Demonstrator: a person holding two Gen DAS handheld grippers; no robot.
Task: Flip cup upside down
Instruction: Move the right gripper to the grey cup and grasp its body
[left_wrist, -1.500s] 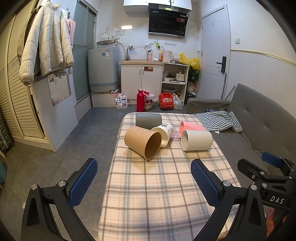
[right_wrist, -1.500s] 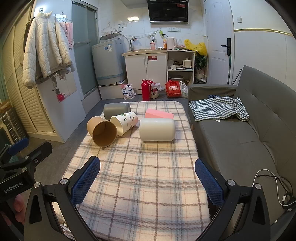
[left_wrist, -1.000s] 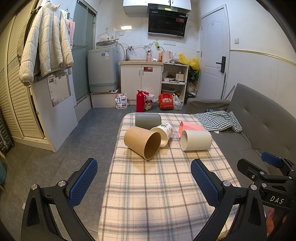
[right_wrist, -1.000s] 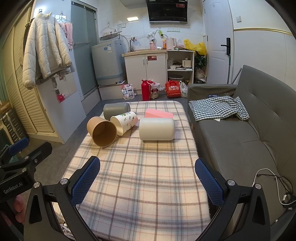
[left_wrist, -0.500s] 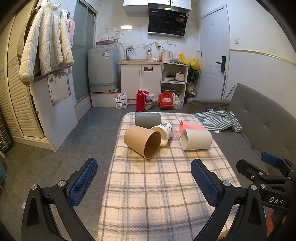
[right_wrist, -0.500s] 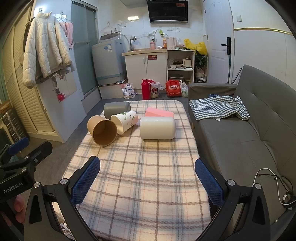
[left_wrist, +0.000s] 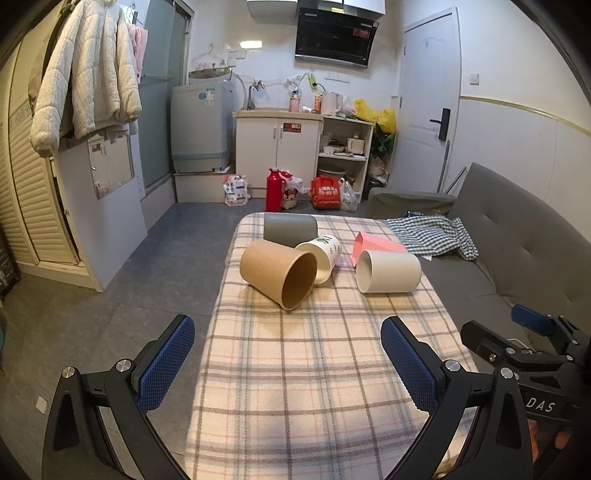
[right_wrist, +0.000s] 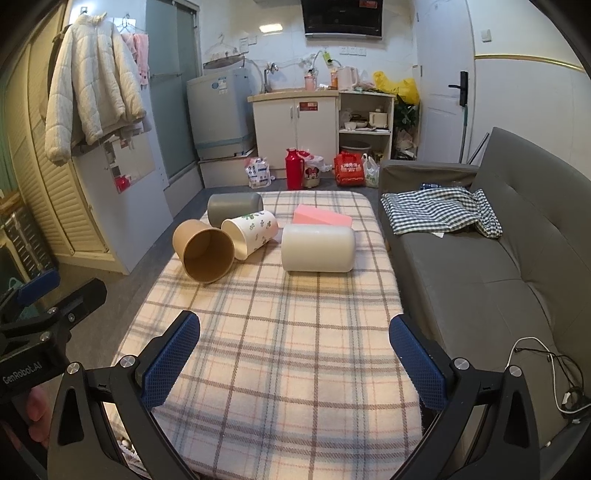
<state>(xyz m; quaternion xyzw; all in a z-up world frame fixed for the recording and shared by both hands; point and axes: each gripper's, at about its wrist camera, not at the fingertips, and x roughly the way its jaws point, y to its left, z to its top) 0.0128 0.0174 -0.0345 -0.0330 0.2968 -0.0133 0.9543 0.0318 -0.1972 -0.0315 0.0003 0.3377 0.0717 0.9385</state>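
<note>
On the plaid cloth (right_wrist: 280, 332) of the low table, four cups lay on their sides at the far end. The brown cup (left_wrist: 279, 272) was of plain kraft paper, a tapered cylinder with its open mouth turned toward the cameras. Behind it, touching, was a white paper cup (left_wrist: 322, 256) with a green leaf print, and further back a smooth grey cup (left_wrist: 290, 229). Apart to the right lay a matte cream cup (left_wrist: 388, 271), its mouth facing left, so the right wrist view showed only its rounded side. A pink box (right_wrist: 322, 219) was partly hidden behind it. The left gripper (left_wrist: 288, 365) and the right gripper (right_wrist: 295, 360) hovered over the near end of the cloth, both spread wide and holding nothing. Their blue pads (right_wrist: 172, 360) had a fine mesh texture. The table's near edge was cut off by the frames.
</note>
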